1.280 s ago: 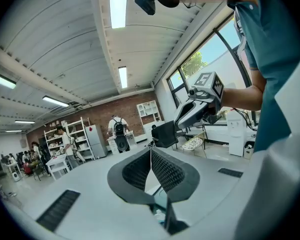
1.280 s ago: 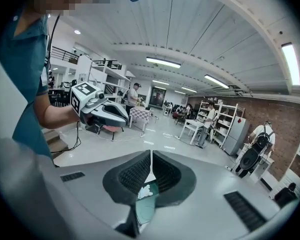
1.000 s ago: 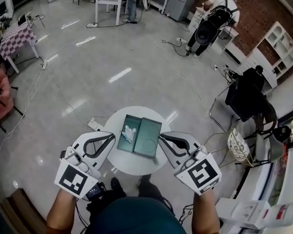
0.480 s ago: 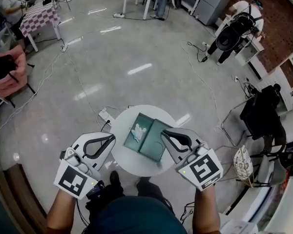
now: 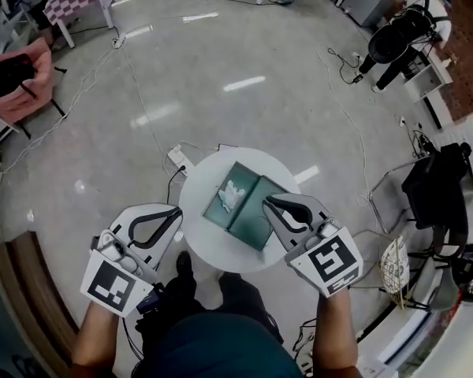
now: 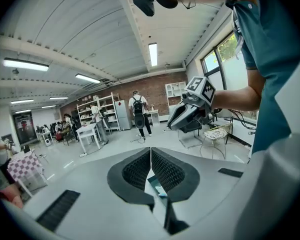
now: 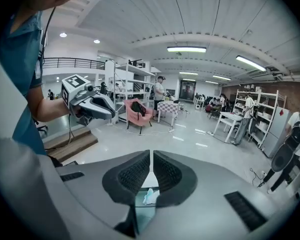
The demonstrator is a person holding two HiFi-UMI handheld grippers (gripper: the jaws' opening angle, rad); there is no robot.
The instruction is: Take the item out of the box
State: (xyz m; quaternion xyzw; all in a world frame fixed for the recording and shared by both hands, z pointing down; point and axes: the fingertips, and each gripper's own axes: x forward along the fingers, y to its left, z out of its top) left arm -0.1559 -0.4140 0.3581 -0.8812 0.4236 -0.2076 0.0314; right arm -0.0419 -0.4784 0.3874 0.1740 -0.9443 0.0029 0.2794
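**Markings.** No brand, label or readable text shows on any object. The left marker cube (image 5: 110,284) and the right marker cube (image 5: 331,263) carry only black-and-white square codes.

**Task item.** The teal box (image 5: 257,217) lies open on the round white table (image 5: 197,181). A crumpled white item (image 5: 235,194) rests in the box's left half.

**Left gripper** (image 5: 178,210). The jaws are closed together with nothing between the pads. The tips stand at the table's left edge, beside the box and apart from the item.

**Right gripper** (image 5: 267,201). The jaws are closed together and empty. The tips stand over the box's right half, near the item and not touching it. In the right gripper view the item appears just below the closed pads. The item lies between the two grippers, closer to the right one.

**Surface and room.** The table stands on a glossy grey floor (image 5: 244,116) with cables running across it. A pink armchair (image 5: 20,77) stands far left. The left gripper view shows a brick wall (image 6: 157,86), white shelving and ceiling strip lights.
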